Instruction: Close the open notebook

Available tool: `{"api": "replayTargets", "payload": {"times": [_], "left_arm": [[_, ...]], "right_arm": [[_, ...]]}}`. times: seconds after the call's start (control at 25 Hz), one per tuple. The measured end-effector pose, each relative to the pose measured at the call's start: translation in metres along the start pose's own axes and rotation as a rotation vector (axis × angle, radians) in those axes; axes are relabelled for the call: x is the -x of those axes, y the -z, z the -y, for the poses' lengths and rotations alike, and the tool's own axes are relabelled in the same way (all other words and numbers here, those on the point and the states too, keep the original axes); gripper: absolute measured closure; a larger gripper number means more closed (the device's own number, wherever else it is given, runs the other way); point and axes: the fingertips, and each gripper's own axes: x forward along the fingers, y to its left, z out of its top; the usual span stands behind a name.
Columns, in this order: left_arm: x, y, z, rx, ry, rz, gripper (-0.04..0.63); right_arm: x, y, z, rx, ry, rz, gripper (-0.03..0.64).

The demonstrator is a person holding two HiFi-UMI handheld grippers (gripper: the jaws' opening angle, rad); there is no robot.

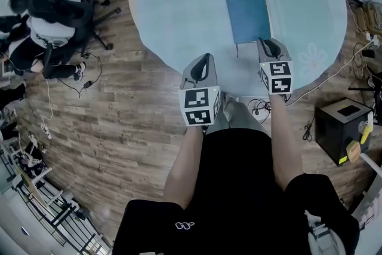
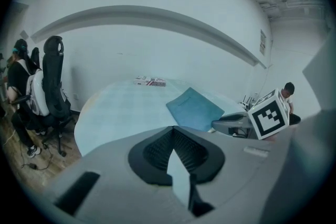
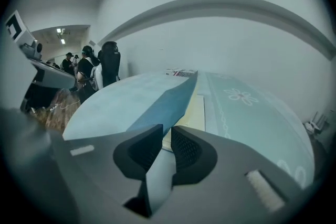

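A blue notebook [image 1: 248,9] lies on the round table [image 1: 179,3] with its teal cloth. In the right gripper view its blue cover [image 3: 163,105] slopes low over cream pages [image 3: 197,110], which show along the right side. My right gripper [image 1: 267,43] is at the notebook's near edge. Its jaws [image 3: 167,134] stand a narrow gap apart with nothing pressed between them; the cover's near corner lies just past the tips. My left gripper [image 1: 205,60] hangs over the table's near rim, left of the notebook [image 2: 195,108]. The left gripper [image 2: 172,134] has its tips together and holds nothing.
A small printed box [image 2: 149,81] sits at the table's far edge. An office chair [image 1: 71,9] and a seated person are off to the left on the wooden floor. A black box [image 1: 340,128] and cables lie on the floor at the right.
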Motion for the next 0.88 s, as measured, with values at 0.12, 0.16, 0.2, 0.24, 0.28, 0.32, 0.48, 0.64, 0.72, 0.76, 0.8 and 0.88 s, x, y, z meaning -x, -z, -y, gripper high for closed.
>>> {"api": "replayTargets", "payload": {"times": [0.12,0.16,0.2,0.24,0.28,0.32,0.48,0.64,0.72,0.76,0.8,0.88], "left_arm": [[-0.001,0.0,0.0,0.015,-0.002,0.005,0.592],[-0.001,0.0,0.001,0.02,0.0,0.006,0.592],[-0.001,-0.001,0.002,0.023,0.002,0.009,0.592],[-0.001,-0.001,0.002,0.026,0.004,0.012,0.592],[0.0,-0.002,0.002,0.031,0.004,0.016,0.592],[0.0,-0.003,0.001,0.037,0.002,0.02,0.592],[-0.001,-0.015,-0.004,0.064,-0.014,0.051,0.592],[-0.002,-0.033,0.0,0.076,-0.016,0.095,0.592],[0.0,-0.045,0.004,0.074,-0.009,0.121,0.592],[0.001,-0.051,0.007,0.071,-0.005,0.135,0.592],[0.001,-0.059,0.009,0.067,-0.001,0.15,0.592],[0.002,-0.076,0.013,0.057,0.006,0.183,0.592]], "right_arm": [[-0.007,0.01,0.005,0.0,0.002,-0.053,0.543],[-0.008,0.012,0.007,-0.002,0.007,-0.069,0.533],[-0.009,0.015,0.009,-0.011,0.013,-0.082,0.521],[-0.01,0.017,0.011,-0.026,0.019,-0.092,0.512],[-0.011,0.019,0.012,-0.051,0.023,-0.098,0.501],[-0.012,0.021,0.014,-0.083,0.026,-0.098,0.5],[-0.01,0.02,0.022,-0.147,0.047,-0.107,0.441],[0.002,0.013,0.039,-0.133,0.084,-0.117,0.388],[0.014,0.009,0.056,-0.166,0.112,-0.091,0.399],[0.021,0.005,0.064,-0.188,0.119,-0.068,0.399],[0.028,-0.001,0.071,-0.203,0.122,-0.041,0.407],[0.041,-0.021,0.08,-0.211,0.114,0.03,0.425]]}}
